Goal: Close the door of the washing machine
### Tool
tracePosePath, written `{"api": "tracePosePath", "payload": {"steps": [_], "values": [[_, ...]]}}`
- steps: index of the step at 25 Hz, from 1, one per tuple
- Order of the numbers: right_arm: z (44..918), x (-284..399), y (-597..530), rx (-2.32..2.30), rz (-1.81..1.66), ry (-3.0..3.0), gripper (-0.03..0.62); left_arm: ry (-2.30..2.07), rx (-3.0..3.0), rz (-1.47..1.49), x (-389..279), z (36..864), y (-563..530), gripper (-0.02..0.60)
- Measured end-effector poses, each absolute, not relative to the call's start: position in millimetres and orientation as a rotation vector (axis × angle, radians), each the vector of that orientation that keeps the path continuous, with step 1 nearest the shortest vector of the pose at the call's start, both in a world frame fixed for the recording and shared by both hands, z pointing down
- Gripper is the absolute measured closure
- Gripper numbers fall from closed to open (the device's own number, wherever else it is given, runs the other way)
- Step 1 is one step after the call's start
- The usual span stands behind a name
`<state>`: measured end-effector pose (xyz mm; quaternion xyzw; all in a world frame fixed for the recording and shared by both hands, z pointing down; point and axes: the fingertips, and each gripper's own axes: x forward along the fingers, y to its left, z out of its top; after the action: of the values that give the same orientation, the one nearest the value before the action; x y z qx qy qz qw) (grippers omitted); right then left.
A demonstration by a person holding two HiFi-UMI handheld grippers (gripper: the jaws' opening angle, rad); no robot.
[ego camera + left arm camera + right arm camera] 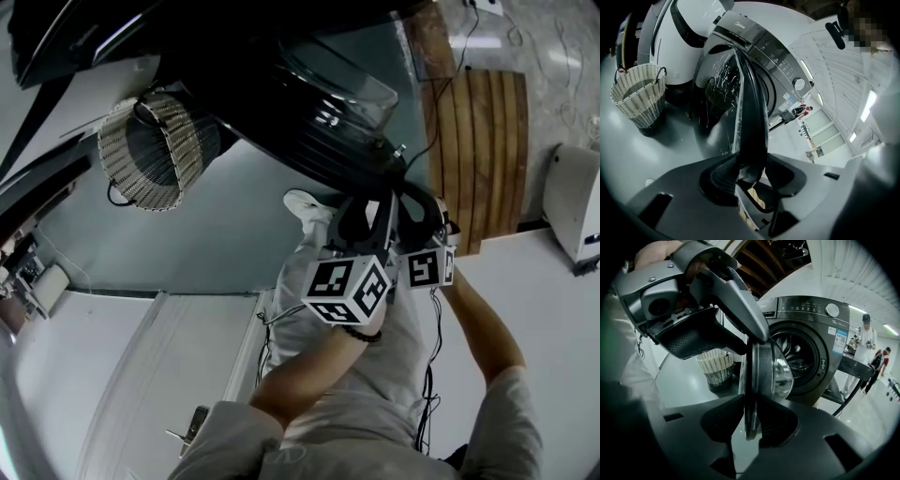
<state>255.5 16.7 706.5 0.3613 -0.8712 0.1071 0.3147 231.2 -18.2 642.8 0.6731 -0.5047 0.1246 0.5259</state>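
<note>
Grey washing machine (811,343) stands on the floor with its round glass door (764,376) swung wide, edge-on to both claws. The left claw (749,174) is spread wide, the door's thick dark rim standing between its pads. The right claw (751,420) pinches the same rim. A woven basket (640,96) sits beside the machine.

Door (328,103): dark, round, upper centre of frame.
Left gripper (361,214): frame centre, at Door's lower rim.
Right gripper (424,202): just right, same rim.
Basket (150,150): woven, upper left.
</note>
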Motion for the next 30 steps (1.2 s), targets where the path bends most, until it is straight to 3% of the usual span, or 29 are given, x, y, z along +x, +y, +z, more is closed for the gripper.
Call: {"api": "tracePosePath", "payload": {"steps": [17,23,30], "values": [[706.9,304.4,-38.3,0.854,0.278,-2.355,0.514,-0.899,1.91,0.357,273.4,640.4,-54.3,0.416],[707.3,323.5,-63.5,0.761,0.245,-2.347,0.513,-0.787,2.072,0.407,278.3,640.1,-62.3,0.577],[708.1,344.7,-106.7,0.705,0.223,-2.336,0.508,-0.799,2.29,0.444,284.9,630.6,-121.5,0.577]]}}
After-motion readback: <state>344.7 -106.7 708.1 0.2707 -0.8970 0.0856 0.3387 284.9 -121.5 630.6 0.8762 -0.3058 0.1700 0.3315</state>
